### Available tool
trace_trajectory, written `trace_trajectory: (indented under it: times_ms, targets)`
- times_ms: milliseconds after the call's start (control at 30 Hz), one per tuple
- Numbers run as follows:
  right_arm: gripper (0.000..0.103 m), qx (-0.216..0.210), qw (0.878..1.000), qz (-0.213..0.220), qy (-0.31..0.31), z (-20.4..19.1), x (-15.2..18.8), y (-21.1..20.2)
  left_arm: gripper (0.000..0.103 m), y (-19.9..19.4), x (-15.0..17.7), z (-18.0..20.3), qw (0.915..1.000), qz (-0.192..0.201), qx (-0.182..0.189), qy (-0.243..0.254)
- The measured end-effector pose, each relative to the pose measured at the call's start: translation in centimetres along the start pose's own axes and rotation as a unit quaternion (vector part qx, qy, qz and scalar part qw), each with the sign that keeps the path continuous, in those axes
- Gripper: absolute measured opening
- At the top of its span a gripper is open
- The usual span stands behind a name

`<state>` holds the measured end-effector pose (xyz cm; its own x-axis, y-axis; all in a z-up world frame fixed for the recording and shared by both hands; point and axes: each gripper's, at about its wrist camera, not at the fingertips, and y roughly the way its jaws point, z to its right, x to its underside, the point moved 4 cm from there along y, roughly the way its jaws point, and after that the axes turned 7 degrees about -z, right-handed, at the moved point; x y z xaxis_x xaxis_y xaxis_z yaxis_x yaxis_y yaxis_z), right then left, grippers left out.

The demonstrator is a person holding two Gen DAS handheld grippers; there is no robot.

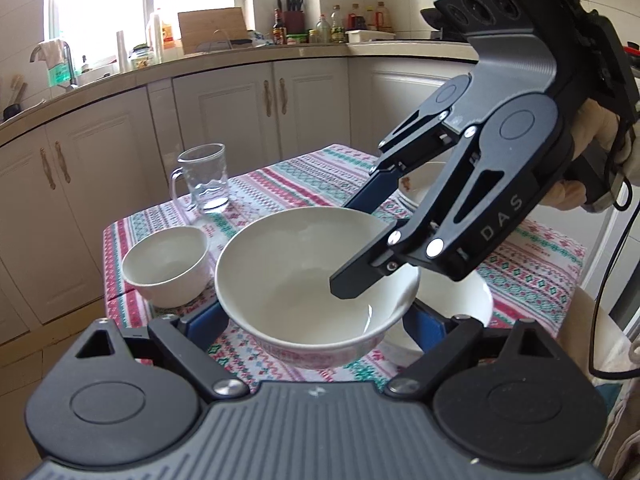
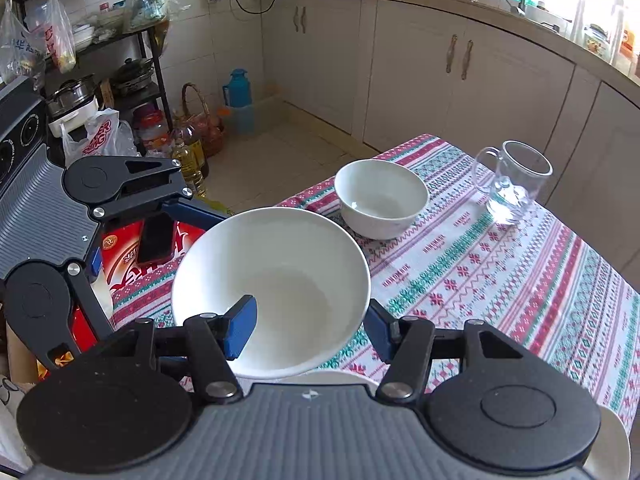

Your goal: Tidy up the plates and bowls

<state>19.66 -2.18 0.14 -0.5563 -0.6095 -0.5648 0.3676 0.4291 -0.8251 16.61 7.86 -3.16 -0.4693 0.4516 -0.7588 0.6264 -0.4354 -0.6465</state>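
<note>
**Large bowl flanked by both grippers above the patterned cloth**

Blue-padded fingers (image 2: 240, 330) of the right gripper (image 2: 308, 330) are seen straddling the near rim of the large white bowl (image 2: 272, 280): one pad is set inside the bowl, the other outside its wall, with a clear gap left between them, so the jaws are spread wide and no squeeze on the rim can be confirmed. In the left wrist view the same large white bowl (image 1: 308, 276) is framed between the two spread blue fingers of the left gripper (image 1: 316, 326), which are set wide on either side of the bowl's lower wall; whether they touch it cannot be told. The right gripper (image 1: 360, 240) is seen there reaching down from the bowl's right, one finger dipped over the rim into the bowl.

Just beside the large bowl, on its window side, a small white bowl (image 2: 380, 200) is stood upright on the tablecloth (image 2: 500, 280). Beyond the small bowl, well apart from the large one, a glass mug (image 2: 514, 184) is stood upright. Under the large bowl's right side a white plate (image 1: 478, 300) is partly hidden, and further behind it another piece of white crockery (image 1: 420, 184) is glimpsed past the right gripper's fingers.
</note>
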Motion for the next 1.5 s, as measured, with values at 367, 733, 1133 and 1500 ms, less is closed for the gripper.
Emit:
trace_trajectory:
  times_ms: [367,733,1133,1500]
  targets:
    - [0.065,0.025,0.999,0.003,0.031,1.2,4.0,-2.8,0.093,1.3,-1.1,3.6,0.9992,0.0,0.034,0.02]
    - [0.065,0.032,0.998,-0.003,0.052,1.9,6.6,-3.3,0.093,2.9,-1.0,5.4,0.9983,-0.016,0.053,0.021]
    - [0.065,0.028,0.998,-0.015,0.062,2.4,7.7,-2.0,0.093,4.0,-0.5,5.6,0.997,-0.04,0.064,0.017]
    - [0.066,0.026,0.997,-0.022,0.071,2.8,8.4,-1.1,0.093,4.6,-0.5,5.7,0.9963,-0.047,0.068,0.019]
